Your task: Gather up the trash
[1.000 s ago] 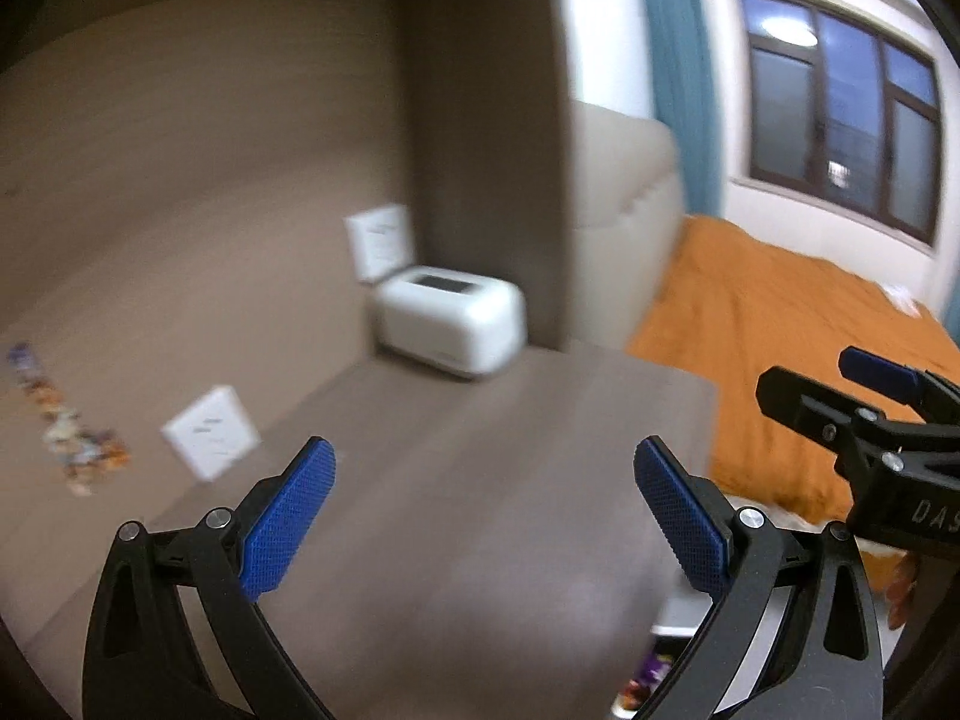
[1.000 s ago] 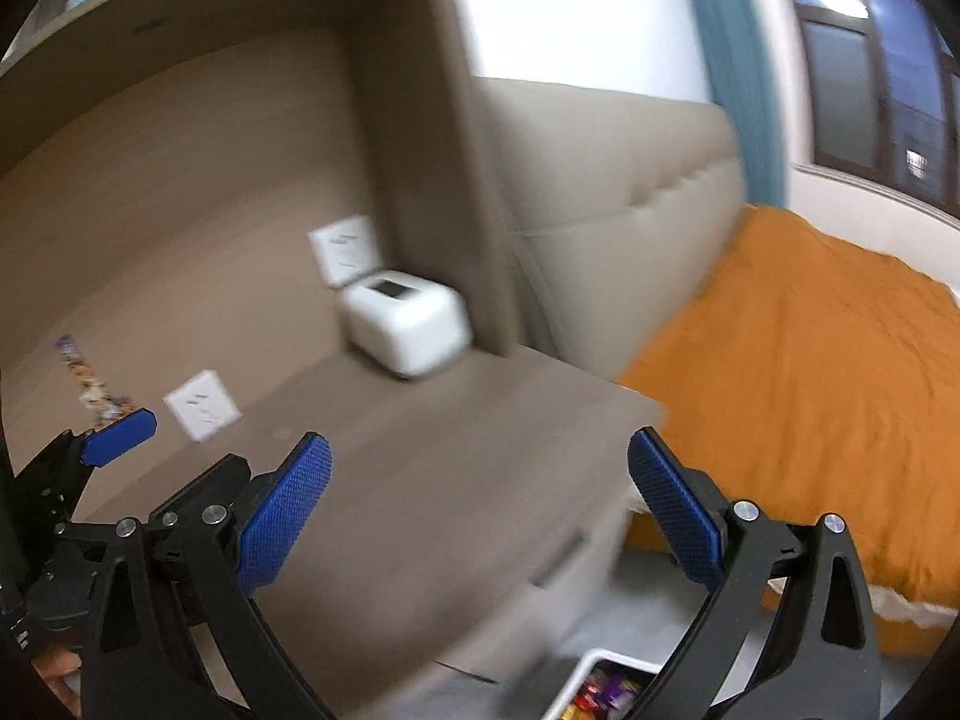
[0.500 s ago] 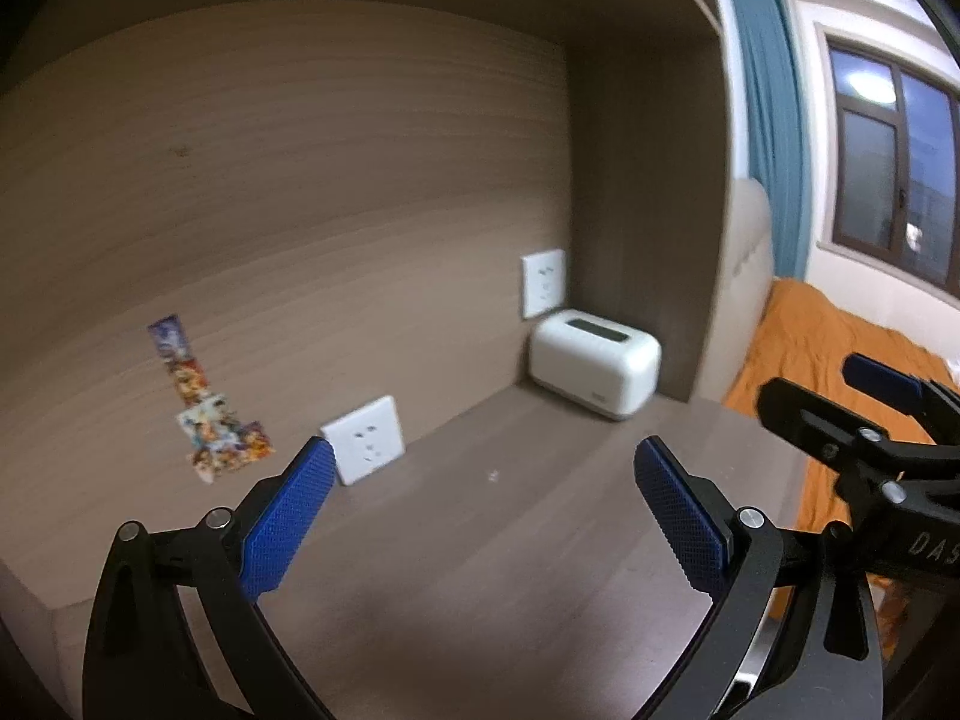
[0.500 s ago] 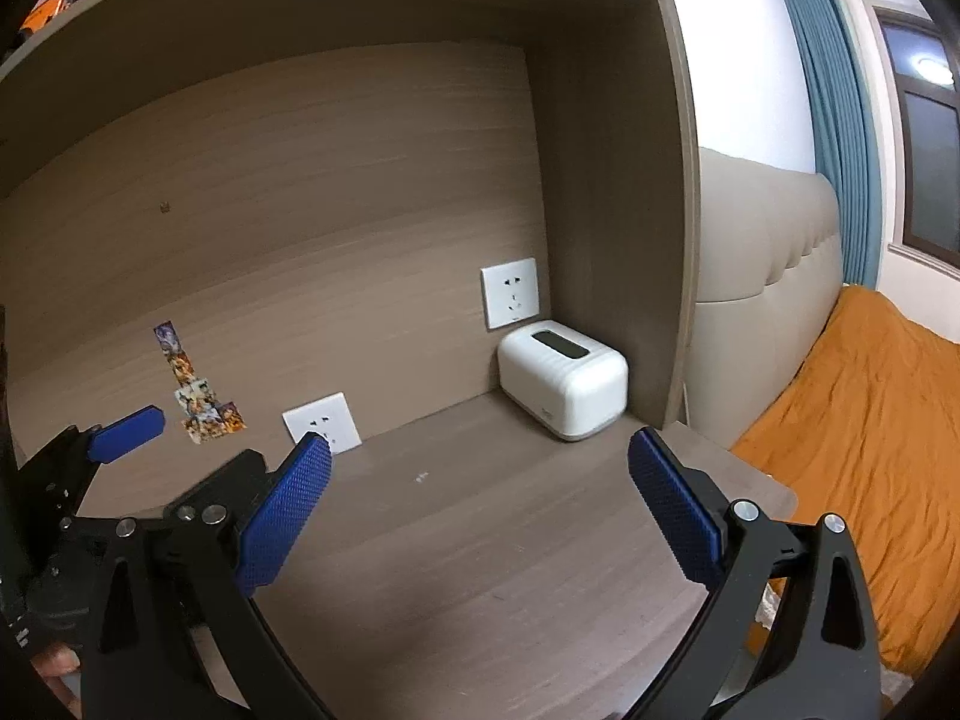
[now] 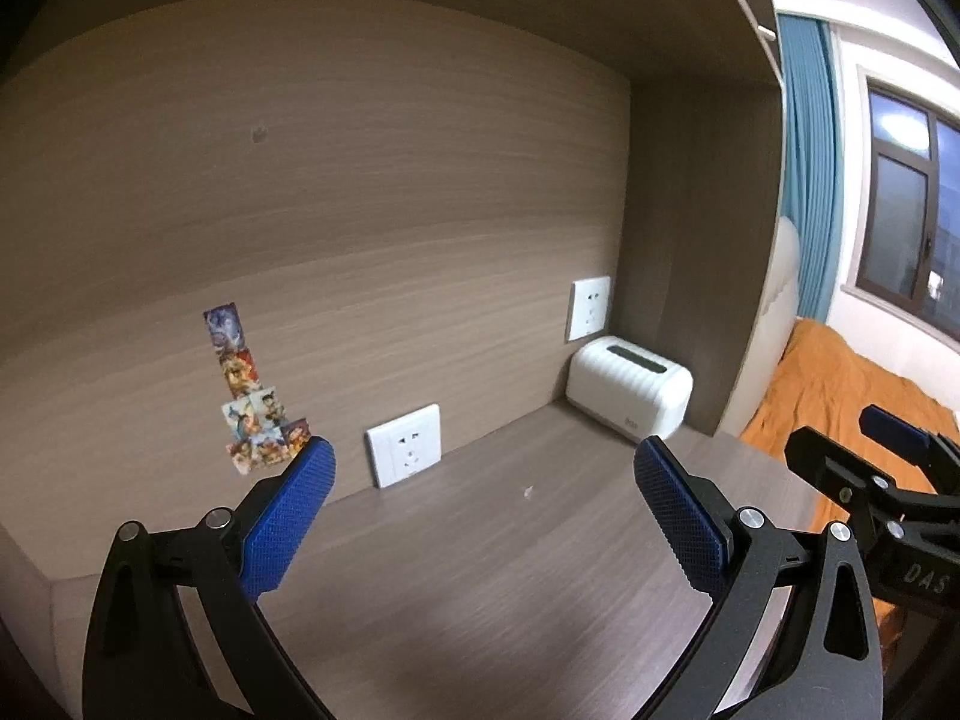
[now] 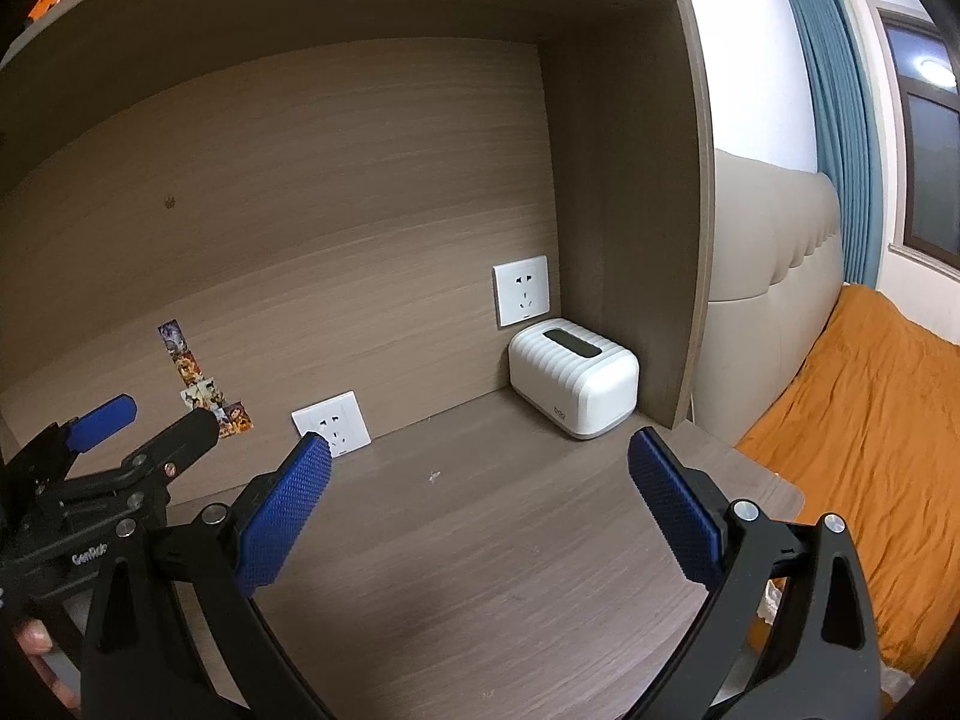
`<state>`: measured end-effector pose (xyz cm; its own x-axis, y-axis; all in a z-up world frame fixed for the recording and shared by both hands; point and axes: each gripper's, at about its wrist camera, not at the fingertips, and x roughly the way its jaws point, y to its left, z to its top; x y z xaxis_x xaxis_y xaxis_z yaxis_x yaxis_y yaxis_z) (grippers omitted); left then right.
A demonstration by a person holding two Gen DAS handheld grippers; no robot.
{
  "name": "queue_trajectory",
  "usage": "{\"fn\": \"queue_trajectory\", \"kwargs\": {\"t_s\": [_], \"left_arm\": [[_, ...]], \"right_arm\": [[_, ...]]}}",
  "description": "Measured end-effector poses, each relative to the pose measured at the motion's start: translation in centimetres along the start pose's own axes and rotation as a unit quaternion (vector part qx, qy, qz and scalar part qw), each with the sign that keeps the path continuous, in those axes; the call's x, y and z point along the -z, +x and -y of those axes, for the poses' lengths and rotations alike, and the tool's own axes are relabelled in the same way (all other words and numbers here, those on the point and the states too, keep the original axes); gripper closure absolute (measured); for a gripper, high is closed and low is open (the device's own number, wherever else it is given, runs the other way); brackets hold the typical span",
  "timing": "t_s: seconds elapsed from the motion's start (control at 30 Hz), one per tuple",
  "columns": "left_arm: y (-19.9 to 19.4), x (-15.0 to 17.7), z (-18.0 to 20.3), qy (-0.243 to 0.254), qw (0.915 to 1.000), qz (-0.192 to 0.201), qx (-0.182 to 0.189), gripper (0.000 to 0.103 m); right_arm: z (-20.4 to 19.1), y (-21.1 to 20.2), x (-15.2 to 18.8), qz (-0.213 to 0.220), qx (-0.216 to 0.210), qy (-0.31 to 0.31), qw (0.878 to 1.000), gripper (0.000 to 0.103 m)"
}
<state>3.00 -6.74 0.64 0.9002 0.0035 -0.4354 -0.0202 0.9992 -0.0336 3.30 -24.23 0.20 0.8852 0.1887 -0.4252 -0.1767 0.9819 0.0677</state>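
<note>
Right up close, the left claw (image 5: 483, 501) is spread wide with nothing between its blue pads, and the right claw (image 6: 480, 495) beside it is just as wide and just as empty. Both hover over the bench (image 6: 480, 570), and there's barely anything on it: the one candidate for trash is a tiny pale scrap (image 6: 434, 475) lying out in the open on the wood, near the middle, ahead of both claws. It looks featherlight and flat, maybe paper or a crumb, too small to say. Judging by that, it'll be fiddly: nothing to grip around, so the pads would have to come down either side and pinch it right off the surface, and a stray nudge could flick it away. Nothing blocks the approach. Further back, a white socket plate (image 6: 332, 423) leans against the back panel, and colourful stickers (image 5: 255, 396) climb the wood to its left. Deeper in the corner sits a white ribbed box (image 6: 573, 384) below a wall socket (image 6: 521, 298). Beyond the cabinet side, the orange bed (image 6: 852, 420) and blue curtain (image 5: 807, 168).
</note>
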Motion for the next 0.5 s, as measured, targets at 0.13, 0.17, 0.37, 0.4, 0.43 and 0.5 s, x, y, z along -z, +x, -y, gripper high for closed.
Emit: {"fn": "queue_trajectory", "kwargs": {"t_s": [0.13, 0.17, 0.37, 0.4, 0.43, 0.5], "left_arm": [[0.07, 0.07, -0.19, -0.001, 1.0000, -0.004, 0.004, 0.005], [0.04, 0.09, -0.16, 0.001, 1.0000, -0.003, 0.002, 0.005], [-0.42, 0.21, 0.18, 0.013, 0.9999, 0.009, -0.001, 0.005], [-0.42, 0.19, 0.22, 0.013, 0.9999, 0.009, 0.000, 0.005], [-0.42, 0.19, 0.29, 0.015, 0.9998, 0.009, 0.002, 0.005], [-0.42, 0.16, 0.43, 0.019, 0.9998, 0.009, 0.004, 0.005]], "right_arm": [[-0.20, -0.06, 0.12, -0.002, 0.002, -0.001, 1.000, 0.004], [-0.23, -0.07, 0.18, -0.002, 0.003, -0.001, 1.000, 0.004], [-0.30, -0.16, 0.32, -0.006, 0.002, -0.003, 1.000, 0.004], [-0.31, -0.19, 0.32, -0.006, 0.001, -0.003, 1.000, 0.004], [-0.35, -0.18, 0.32, -0.006, 0.000, -0.002, 1.000, 0.004], [-0.43, -0.21, 0.32, -0.006, 0.001, -0.003, 1.000, 0.004]]}}
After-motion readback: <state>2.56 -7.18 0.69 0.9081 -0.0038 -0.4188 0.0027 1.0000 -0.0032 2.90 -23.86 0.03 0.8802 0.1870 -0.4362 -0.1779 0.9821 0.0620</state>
